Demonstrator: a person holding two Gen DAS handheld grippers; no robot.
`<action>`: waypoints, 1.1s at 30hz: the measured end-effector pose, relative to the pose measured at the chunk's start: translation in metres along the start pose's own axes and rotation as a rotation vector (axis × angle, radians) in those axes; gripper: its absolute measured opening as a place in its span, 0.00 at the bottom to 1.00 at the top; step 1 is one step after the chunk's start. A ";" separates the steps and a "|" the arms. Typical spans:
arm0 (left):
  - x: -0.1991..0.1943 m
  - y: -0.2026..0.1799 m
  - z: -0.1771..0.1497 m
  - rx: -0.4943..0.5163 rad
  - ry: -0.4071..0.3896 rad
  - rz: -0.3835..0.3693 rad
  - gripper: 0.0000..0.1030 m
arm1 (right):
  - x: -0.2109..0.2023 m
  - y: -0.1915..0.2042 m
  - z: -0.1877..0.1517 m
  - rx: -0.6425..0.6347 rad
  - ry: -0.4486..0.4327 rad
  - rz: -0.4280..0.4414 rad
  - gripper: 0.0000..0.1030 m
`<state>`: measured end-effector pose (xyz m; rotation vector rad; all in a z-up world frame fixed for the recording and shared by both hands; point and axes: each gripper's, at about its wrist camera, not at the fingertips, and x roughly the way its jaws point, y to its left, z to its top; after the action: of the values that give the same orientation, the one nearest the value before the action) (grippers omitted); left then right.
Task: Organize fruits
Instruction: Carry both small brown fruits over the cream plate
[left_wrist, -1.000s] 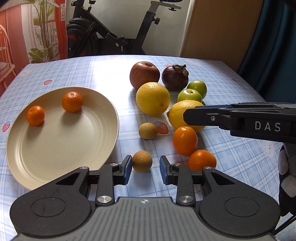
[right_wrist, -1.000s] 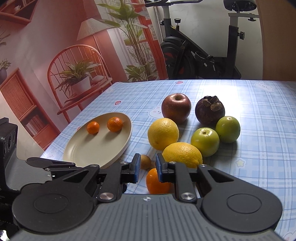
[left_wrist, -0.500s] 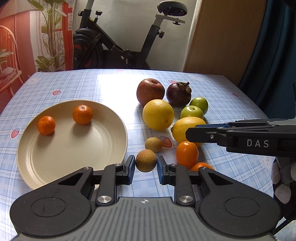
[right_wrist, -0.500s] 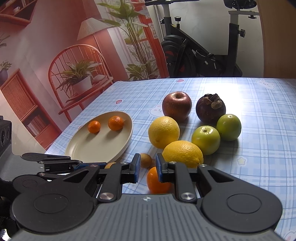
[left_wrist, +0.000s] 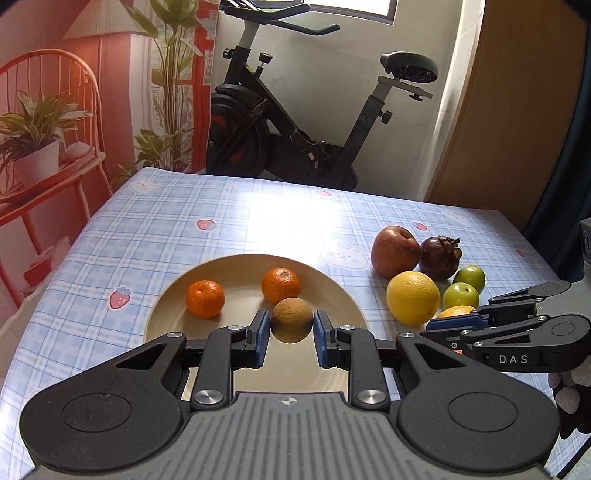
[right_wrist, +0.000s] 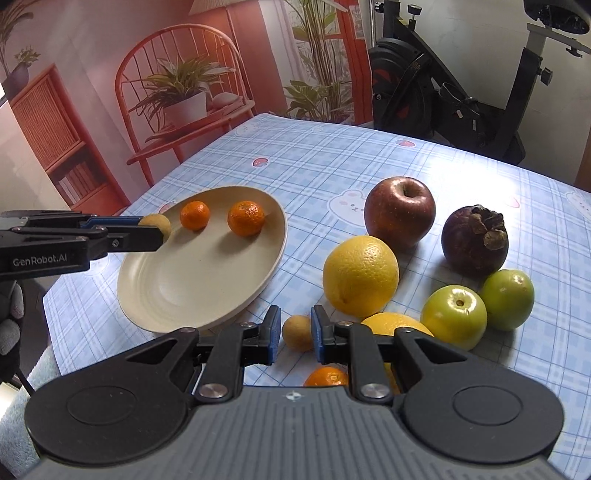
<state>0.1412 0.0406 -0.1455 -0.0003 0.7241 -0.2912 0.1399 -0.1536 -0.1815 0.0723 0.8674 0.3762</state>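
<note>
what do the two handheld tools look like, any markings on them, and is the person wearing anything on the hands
Both tools are matte black with a ribbed grey housing, silver pivot bolts and blue pads on the fingertips. The left tool carries "GenRobot.AI" in pale lettering on its side, read in the right wrist view. The right tool shows "DAS" on its side in the left wrist view. A dark glove with pale patches covers the left hand.

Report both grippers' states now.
Left gripper: closed on the brown fruit, above the plate.
Right gripper: closed, apparently empty; a yellowish fruit lies just beyond.
</note>
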 end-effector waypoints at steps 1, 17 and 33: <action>0.000 0.003 0.001 -0.003 -0.002 0.005 0.26 | 0.003 0.001 0.001 -0.014 0.014 -0.005 0.19; 0.007 0.016 -0.012 -0.064 0.011 -0.031 0.26 | 0.029 0.016 0.009 -0.187 0.156 -0.053 0.28; 0.006 0.023 -0.011 -0.085 0.005 0.004 0.26 | 0.018 0.027 0.011 -0.182 0.099 -0.056 0.27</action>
<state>0.1446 0.0620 -0.1599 -0.0790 0.7406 -0.2561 0.1511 -0.1214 -0.1818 -0.1394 0.9276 0.4074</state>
